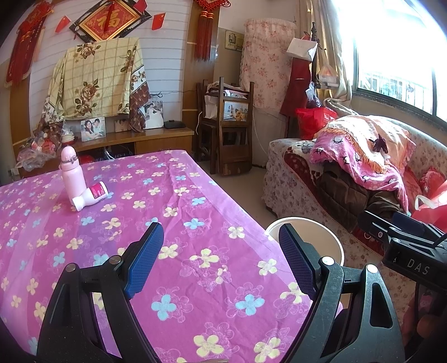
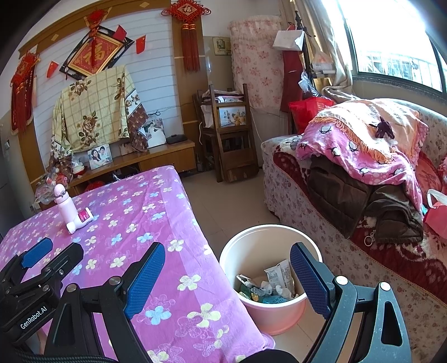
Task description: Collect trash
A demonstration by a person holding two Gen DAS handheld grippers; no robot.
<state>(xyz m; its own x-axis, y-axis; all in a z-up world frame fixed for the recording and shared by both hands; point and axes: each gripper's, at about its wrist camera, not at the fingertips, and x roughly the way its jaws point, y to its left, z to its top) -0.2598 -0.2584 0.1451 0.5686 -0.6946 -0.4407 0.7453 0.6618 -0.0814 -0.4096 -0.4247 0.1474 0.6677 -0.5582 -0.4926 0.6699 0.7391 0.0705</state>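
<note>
The character 福 is shown in gold on the red diamond-shaped framed plaque [image 1: 107, 21] hung on the wall. A smaller 福 is carried by the red knot ornament [image 2: 186, 10] above the tassels. "GenRobot.AI" is printed in white on the black body of the left gripper [image 2: 36, 255] in the right wrist view. The letters "DAS" are read on the black body of the right gripper [image 1: 413, 265] in the left wrist view; print on the pink bottle label [image 1: 96, 192] and on the wrapper [image 2: 280, 275] in the bin cannot be read

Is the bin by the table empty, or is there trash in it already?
Not empty. The right wrist view shows the bin holding crumpled wrappers across its bottom, well below the rim.
</note>
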